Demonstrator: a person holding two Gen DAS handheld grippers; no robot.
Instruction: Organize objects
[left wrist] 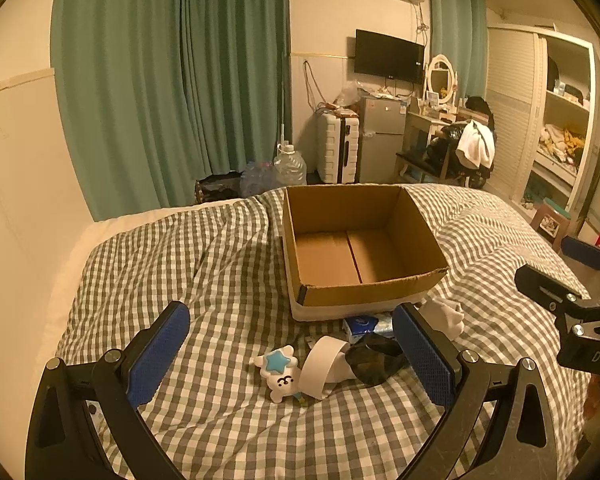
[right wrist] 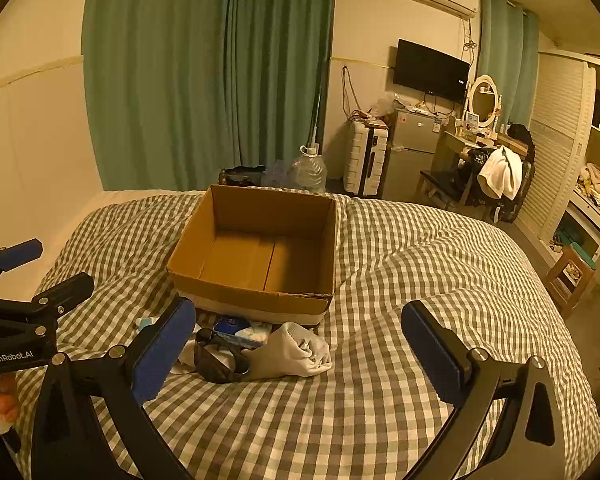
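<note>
An open, empty cardboard box (left wrist: 360,280) sits on the checked bed; it also shows in the right wrist view (right wrist: 256,292). In front of it lie a white toy with a blue star (left wrist: 279,372), a white curved band (left wrist: 323,364), dark sunglasses (left wrist: 374,360), a blue tissue pack (left wrist: 364,325) and a white sock (left wrist: 446,316). In the right wrist view the sock (right wrist: 300,354), sunglasses (right wrist: 216,364) and tissue pack (right wrist: 240,330) lie together. My left gripper (left wrist: 296,350) is open over the toy and band. My right gripper (right wrist: 300,346) is open over the sock.
The checked duvet (right wrist: 420,264) covers the whole bed. A wall runs along the left side. Beyond the bed's far end stand green curtains (left wrist: 172,80), water jugs (left wrist: 290,166), a suitcase (left wrist: 338,148), a small fridge (left wrist: 382,140) and a chair with clothes (left wrist: 464,152).
</note>
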